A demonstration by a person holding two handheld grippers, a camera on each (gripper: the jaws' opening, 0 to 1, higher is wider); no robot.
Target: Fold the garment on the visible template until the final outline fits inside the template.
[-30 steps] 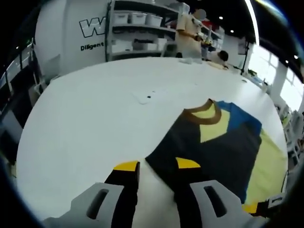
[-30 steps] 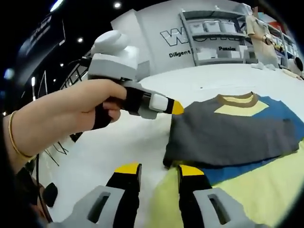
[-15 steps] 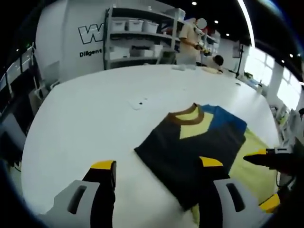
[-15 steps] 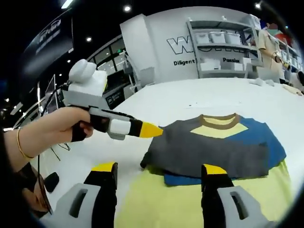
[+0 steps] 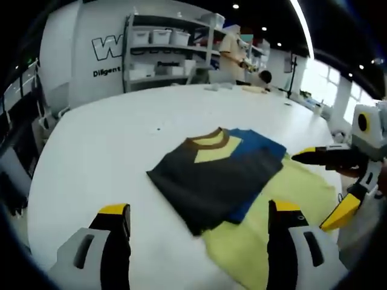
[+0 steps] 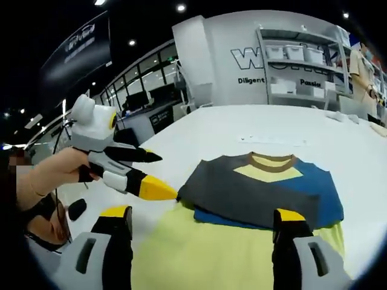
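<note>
Both sets of yellow-tipped black fingers are standing wide apart and gripping nothing: left gripper (image 5: 199, 217) is hanging over the white table (image 5: 109, 139) at the garment's near corner, right gripper (image 6: 202, 220) is hovering above the template's near edge. Left gripper (image 6: 130, 172) is also showing in the right gripper view, held in a hand (image 6: 51, 175), its tip just beside the garment's side edge; whether touching, can't tell. Right gripper (image 5: 338, 181) is entering the left gripper view just beside the template's far-side edge. Folded knit shirt, charcoal over blue with a yellow V panel and brown ribbed collar (image 5: 214, 172), is lying flat across the far end of the pale yellow rectangular template sheet (image 5: 284, 211); one dark corner looks to be overhanging onto bare table. Judging it light, limp, non-slippery on the matte sheet, so it's going to drape and drag. Best pinching through all layers at a folded edge or corner, both sides together.
</note>
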